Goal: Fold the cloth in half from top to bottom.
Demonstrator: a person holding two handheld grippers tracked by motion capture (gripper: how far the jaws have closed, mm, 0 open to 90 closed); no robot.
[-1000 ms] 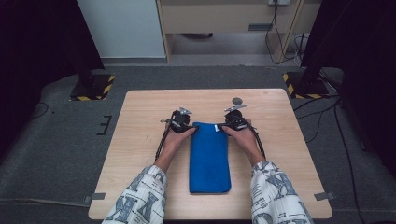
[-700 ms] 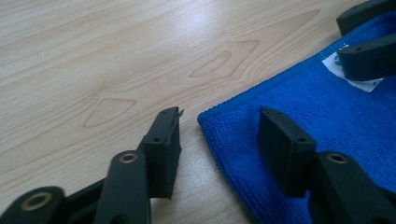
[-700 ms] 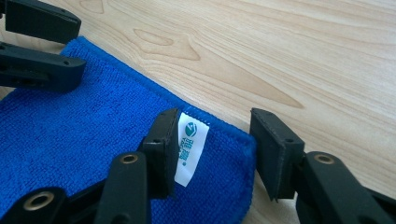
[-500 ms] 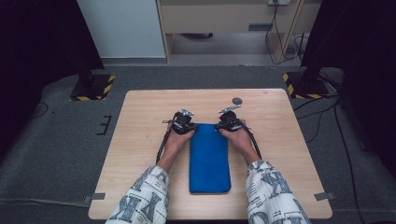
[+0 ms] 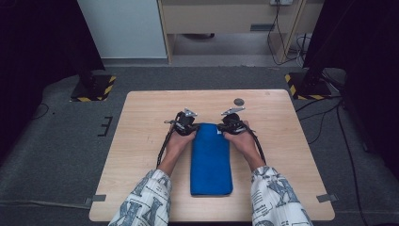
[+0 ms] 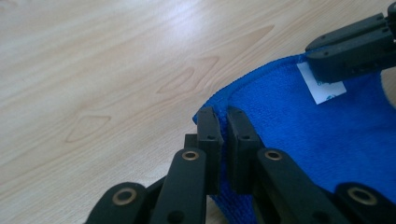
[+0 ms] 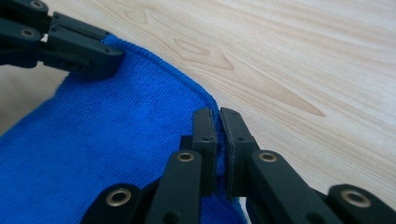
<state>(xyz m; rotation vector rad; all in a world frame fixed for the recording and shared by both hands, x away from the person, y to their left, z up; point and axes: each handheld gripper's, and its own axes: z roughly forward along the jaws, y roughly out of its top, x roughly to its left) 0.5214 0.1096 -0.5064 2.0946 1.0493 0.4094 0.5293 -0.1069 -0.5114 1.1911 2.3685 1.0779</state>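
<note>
High view: wooden table [image 5: 141, 141] on grey floor [image 5: 56, 155].

Folded towel [image 5: 211, 160] lies lengthwise at the middle of the bench [image 5: 141, 141], a hand-held gripper at each of its far corners.

The towel runs from near the bench's near edge towards its centre. The left hand-held gripper [image 5: 187, 123] sits at the towel's far left corner, the right hand-held gripper [image 5: 229, 123] at its far right corner, each with cloth between its jaws, which have just been closing. A label [image 6: 321, 86] lies on the towel by the far right corner, partly under the right hand-held gripper. A small round disc [image 5: 239, 101] lies on the bench beyond the right hand-held gripper, towards the far edge. Both forearms come in over the near edge, one on each side of the towel.
</note>
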